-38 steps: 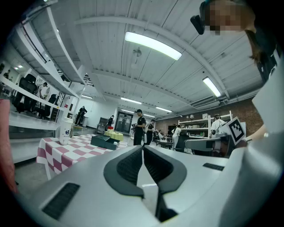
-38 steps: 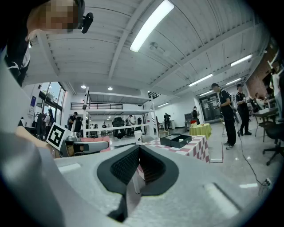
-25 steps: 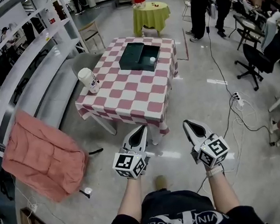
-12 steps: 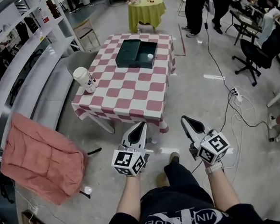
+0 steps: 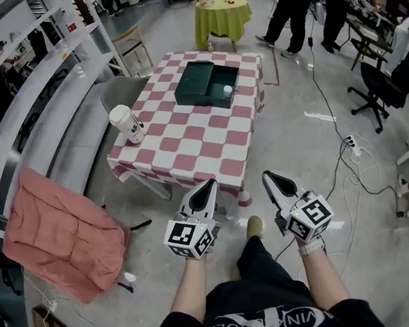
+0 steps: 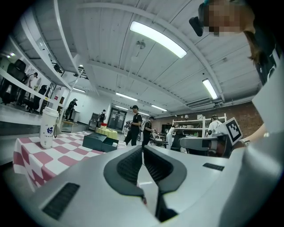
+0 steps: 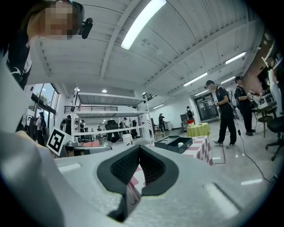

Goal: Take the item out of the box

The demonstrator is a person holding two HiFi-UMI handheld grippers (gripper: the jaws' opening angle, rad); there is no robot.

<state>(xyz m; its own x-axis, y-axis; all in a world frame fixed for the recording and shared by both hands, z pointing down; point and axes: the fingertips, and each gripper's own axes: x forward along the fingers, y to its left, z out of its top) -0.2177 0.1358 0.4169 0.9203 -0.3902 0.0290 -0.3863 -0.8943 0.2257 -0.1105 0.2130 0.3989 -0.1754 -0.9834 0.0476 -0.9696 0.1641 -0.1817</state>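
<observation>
Standing short of the table, you hold both tools low in front of you, well apart from everything on it. Your left gripper is clenched with nothing between its jaws. Your right gripper is clenched and empty too, and each gripper view shows the dark pads meeting along a seam.

The box is dark green and open, and it sits toward the table's far edge, nearer the far right corner. The item is a small white object lying in the box's right-hand compartment. A lidded white cup stands near the left edge, well clear of the box.

From here the item looks small and light, and probably rigid, so it should lift with little effort. It is too small to tell its exact shape or how slick its surface is.

The compartment walls stand around it, so I judge you should come down from above and take it across its sides. Your right gripper is on the closer side for that, but its jaws must part first.
</observation>
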